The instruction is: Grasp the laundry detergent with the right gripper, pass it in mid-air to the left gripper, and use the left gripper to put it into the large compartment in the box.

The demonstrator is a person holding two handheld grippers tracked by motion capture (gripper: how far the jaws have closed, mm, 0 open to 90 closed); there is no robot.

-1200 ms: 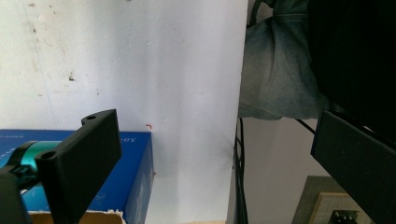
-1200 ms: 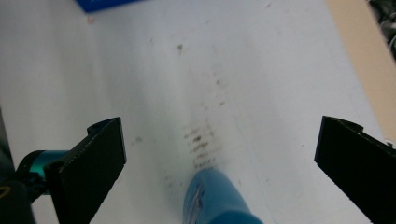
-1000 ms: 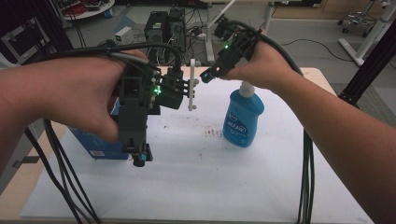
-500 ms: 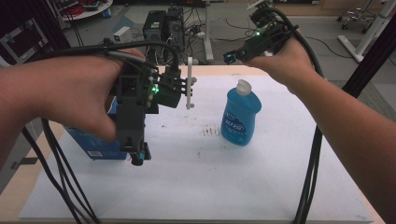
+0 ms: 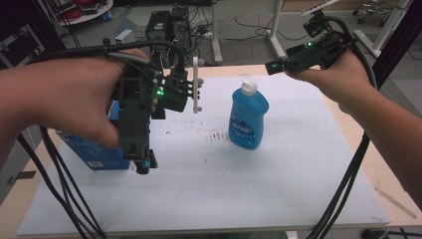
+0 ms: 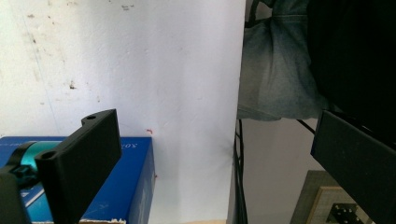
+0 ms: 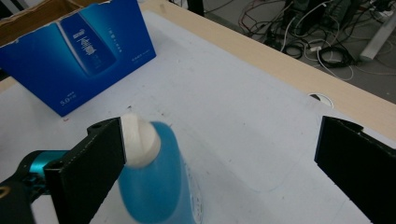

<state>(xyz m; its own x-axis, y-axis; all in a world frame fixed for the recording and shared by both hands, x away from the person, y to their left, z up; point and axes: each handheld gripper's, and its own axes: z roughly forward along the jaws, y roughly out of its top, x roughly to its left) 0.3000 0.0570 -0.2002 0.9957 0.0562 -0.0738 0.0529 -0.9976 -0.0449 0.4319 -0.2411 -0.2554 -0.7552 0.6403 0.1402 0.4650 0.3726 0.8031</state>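
On my blue box [image 7: 79,56], right gripper view, I read "5.0" w/ small unreadable print beside it, lower left of the front, plus white Chinese chars, top one looks like "金". Bottle [image 5: 248,119] has a label, print too small to read.

Both grippers black plastic: left gripper [image 5: 143,164] with green indicator light, teal fitting near jaws; right gripper [image 5: 272,67] likewise green-lit. Thick black cables trail from each. Forearms bare, unsleeved.
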